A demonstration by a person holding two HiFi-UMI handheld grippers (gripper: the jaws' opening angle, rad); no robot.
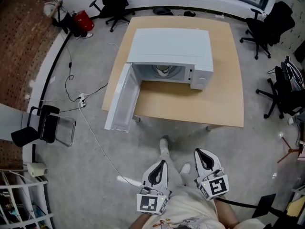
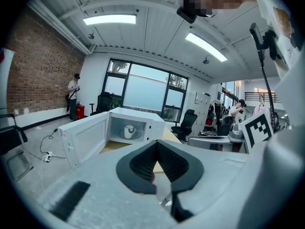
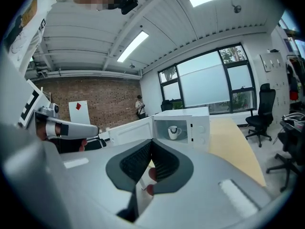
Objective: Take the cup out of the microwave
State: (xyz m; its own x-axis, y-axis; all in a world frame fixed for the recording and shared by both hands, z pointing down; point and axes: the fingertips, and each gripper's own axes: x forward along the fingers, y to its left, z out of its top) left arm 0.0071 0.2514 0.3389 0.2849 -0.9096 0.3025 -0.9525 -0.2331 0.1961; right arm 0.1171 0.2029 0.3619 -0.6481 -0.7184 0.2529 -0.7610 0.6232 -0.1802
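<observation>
Black jaws on your left gripper [image 1: 161, 165] and right gripper [image 1: 200, 152] are pressed together and empty, short of the wooden table's [image 1: 190, 104] near edge. Well beyond them, the white microwave [image 1: 171, 46] has its door [image 1: 121, 99] swung past the table's left edge. Inside stands the cup [image 1: 163, 70], upright, mouth upward.

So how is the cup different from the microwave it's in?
The microwave is a big box, while the cup is small and round with a handle. The microwave stands on the table with its door swung open, while the cup sits upright inside the microwave. Both the cup and the microwave are white.
</observation>
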